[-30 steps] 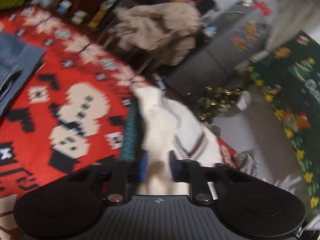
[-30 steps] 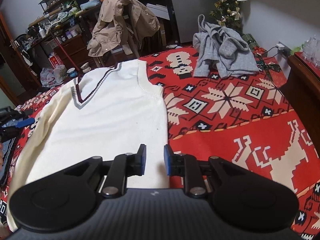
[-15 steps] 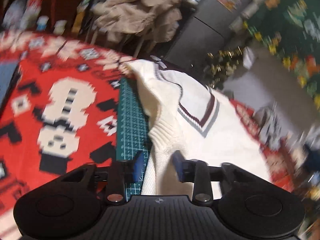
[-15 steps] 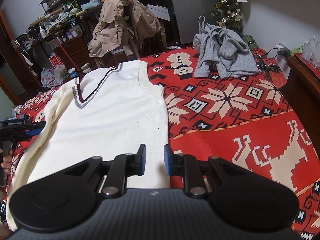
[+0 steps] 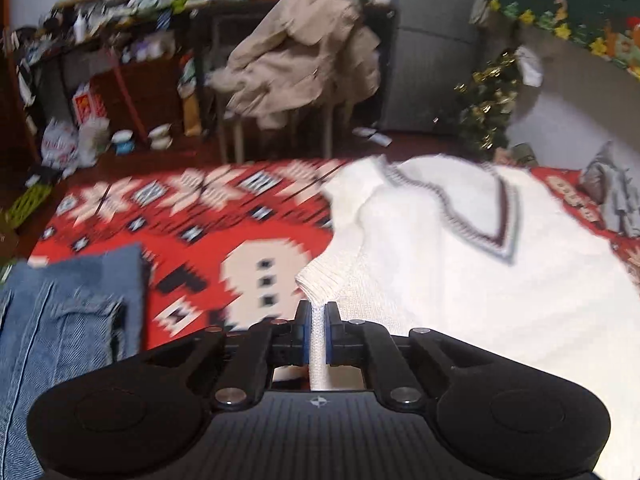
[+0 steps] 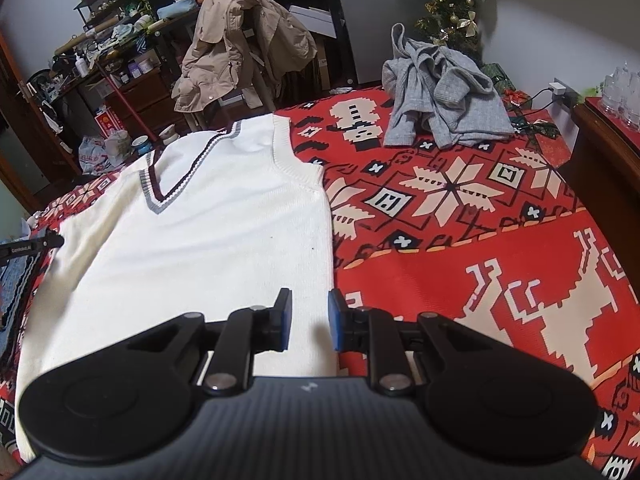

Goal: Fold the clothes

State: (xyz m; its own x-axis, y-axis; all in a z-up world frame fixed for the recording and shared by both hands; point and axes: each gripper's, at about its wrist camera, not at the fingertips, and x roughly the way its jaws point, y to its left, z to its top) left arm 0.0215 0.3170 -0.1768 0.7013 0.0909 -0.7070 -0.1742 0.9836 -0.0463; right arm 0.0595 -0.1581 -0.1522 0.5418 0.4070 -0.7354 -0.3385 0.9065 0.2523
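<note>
Sweater vest (image 5: 460, 280): cream, V-neck, spread on the red patterned blanket (image 5: 192, 216).
Left wrist view: left gripper (image 5: 317, 322) held low and level, pinching the vest's ribbed armhole edge; denim garment (image 5: 60, 320) beside it.
Right wrist view: right gripper (image 6: 309, 318) poised above the vest's (image 6: 192, 240) hem, jaws parted, empty; grey hoodie (image 6: 440, 88) well apart.

One white V-neck vest (image 6: 208, 232) lies on one red patterned blanket (image 6: 460, 240), with one crumpled grey garment (image 6: 440, 96) far right and one folded denim piece (image 5: 64, 320) near left. One beige jacket (image 6: 240, 44) hangs far back over one chair, beside one small decorated tree (image 6: 452, 20). Two grippers show, one per view.
</note>
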